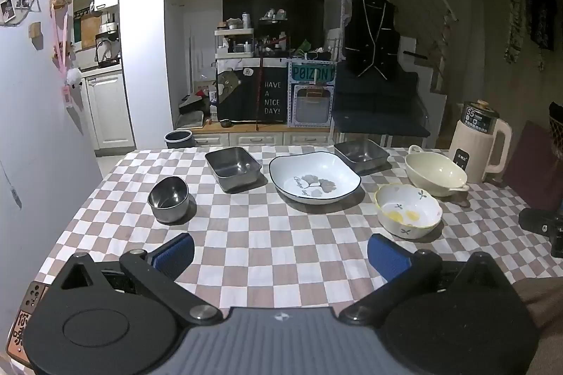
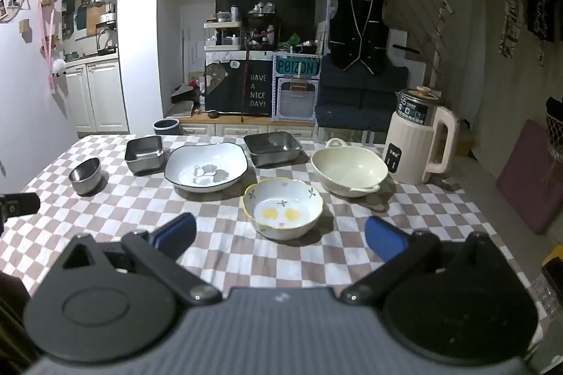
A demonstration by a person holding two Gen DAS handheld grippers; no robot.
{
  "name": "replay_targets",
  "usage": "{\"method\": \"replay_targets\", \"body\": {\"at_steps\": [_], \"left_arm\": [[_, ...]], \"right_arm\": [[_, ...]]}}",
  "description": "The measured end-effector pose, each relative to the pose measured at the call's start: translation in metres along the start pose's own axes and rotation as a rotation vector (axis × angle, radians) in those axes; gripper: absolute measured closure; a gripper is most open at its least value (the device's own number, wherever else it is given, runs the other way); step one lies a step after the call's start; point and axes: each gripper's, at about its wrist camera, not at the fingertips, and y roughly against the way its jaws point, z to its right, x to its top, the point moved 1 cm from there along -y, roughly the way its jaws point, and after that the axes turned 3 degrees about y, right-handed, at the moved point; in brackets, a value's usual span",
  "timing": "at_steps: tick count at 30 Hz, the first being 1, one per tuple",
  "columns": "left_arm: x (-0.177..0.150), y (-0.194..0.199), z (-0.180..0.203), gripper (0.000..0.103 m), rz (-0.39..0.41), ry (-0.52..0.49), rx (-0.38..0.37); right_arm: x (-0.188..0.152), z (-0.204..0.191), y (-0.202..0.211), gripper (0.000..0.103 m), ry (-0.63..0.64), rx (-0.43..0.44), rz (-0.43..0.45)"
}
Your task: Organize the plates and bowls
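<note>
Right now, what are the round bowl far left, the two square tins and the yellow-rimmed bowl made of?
Round bowl: looks like stainless steel, brushed grey with dull reflections. Square tins: same grey metallic sheen, thin rolled rims, likely steel. Yellow-rimmed bowl: probably glazed ceramic, glossy white with painted motifs and a thick wavy rim.
</note>
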Motion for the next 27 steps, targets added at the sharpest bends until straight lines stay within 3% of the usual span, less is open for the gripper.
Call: {"method": "replay_targets", "body": {"at_steps": [27], "left_arm": [[0.0,0.0,0.0,0.0,0.002,0.002,-0.002]], "right_arm": [[0.0009,-0.0011,-0.003,0.0,0.019,-0.006,-0.023]]}}
